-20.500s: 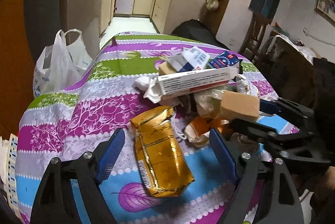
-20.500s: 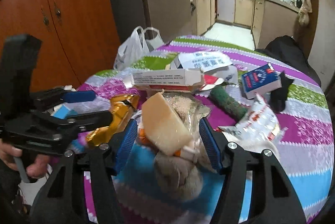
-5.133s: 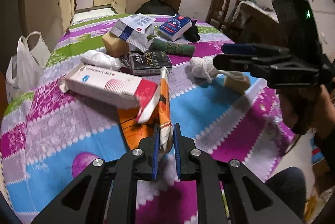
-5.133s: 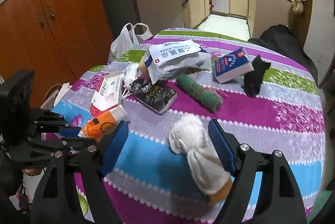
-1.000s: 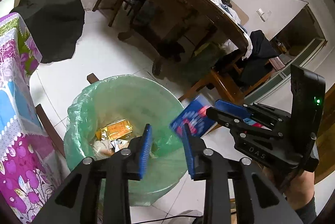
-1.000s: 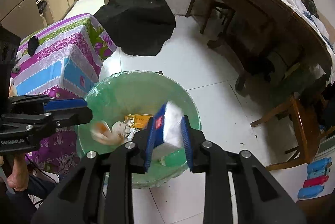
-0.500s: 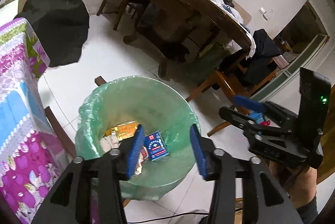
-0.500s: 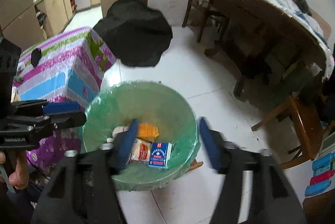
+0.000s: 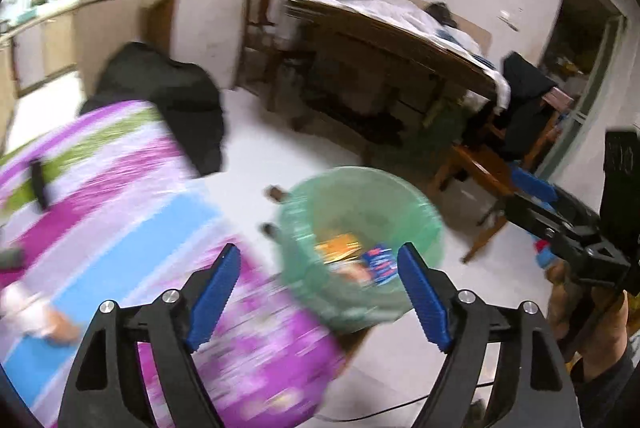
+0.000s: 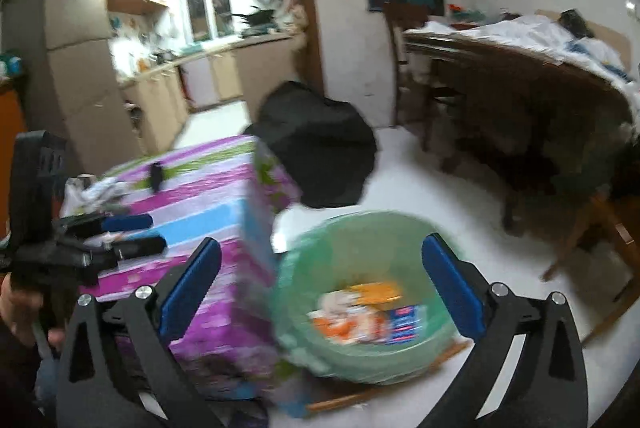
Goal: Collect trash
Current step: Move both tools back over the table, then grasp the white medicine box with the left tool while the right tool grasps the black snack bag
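Observation:
A bin lined with a green bag (image 9: 416, 211) (image 10: 320, 248) stands on the white floor beside the table. It holds an orange wrapper (image 9: 338, 243) (image 10: 374, 290), a blue box (image 9: 379, 260) (image 10: 404, 324) and other trash. My left gripper (image 9: 318, 288) is open and empty, above the table's corner and the bin. My right gripper (image 10: 320, 284) is open and empty, above the bin; it also shows at the right in the left wrist view (image 9: 560, 224). A white lump with an orange end (image 9: 28, 312) and a black item (image 9: 38, 179) (image 10: 155, 176) lie on the table. Both views are motion-blurred.
The table has a purple, blue and green striped cloth (image 9: 120, 195) (image 10: 208, 203). A black covered object (image 9: 168, 91) (image 10: 320, 147) stands behind it. A large wooden table (image 9: 400, 39) (image 10: 520, 67) and wooden chairs (image 9: 476, 167) stand to the right. Kitchen cabinets (image 10: 208, 75) are at the back.
Both grippers have opened wider and swung up and left from the bin toward the table. The blue box dropped earlier by the right gripper lies in the bin.

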The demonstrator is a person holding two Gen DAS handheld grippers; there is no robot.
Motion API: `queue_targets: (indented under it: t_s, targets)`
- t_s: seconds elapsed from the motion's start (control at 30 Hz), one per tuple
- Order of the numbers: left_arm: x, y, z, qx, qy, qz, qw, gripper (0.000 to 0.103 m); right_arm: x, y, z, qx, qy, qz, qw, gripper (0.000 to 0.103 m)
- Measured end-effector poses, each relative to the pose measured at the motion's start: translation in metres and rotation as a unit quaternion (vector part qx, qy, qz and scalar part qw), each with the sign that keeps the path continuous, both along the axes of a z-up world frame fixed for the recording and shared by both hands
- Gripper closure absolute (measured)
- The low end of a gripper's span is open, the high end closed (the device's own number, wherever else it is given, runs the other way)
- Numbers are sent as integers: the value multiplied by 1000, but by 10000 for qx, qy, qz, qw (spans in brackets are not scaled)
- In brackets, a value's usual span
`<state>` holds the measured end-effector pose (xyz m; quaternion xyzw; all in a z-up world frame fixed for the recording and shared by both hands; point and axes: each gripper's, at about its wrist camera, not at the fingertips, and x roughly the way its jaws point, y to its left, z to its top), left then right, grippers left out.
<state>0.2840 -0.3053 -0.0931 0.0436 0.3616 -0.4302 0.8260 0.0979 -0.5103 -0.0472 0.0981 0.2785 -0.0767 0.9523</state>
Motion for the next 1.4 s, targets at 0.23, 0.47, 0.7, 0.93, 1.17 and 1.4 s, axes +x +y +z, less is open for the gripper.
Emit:
queue_targets:
  t_s: [0.23, 0.47, 0.7, 0.93, 1.17, 1.4]
  targets:
    - [27, 224, -8, 79, 139, 1943, 9808, 21, 3, 59, -45, 543, 225, 564, 9967, 6]
    - [52, 402, -34, 31, 906, 3789, 9210, 17, 25, 112, -55, 631, 408, 1121, 9909, 6]
    - [83, 397, -55, 375, 1276, 3893, 9115, 49, 29, 160, -49, 324, 398, 1653, 9849, 6]
    - [97, 370, -77, 674, 1236, 4100, 9011, 64, 31, 174, -48, 238, 428, 1830, 9819, 6]
    - [95, 373, -83, 541, 1213, 4023, 9058, 95, 47, 200, -41, 103, 399, 2344, 9713, 16]
    - [80, 384, -73, 522, 1045, 3707, 9214, 97, 86, 254, -31, -291, 411, 3309, 9423, 39]
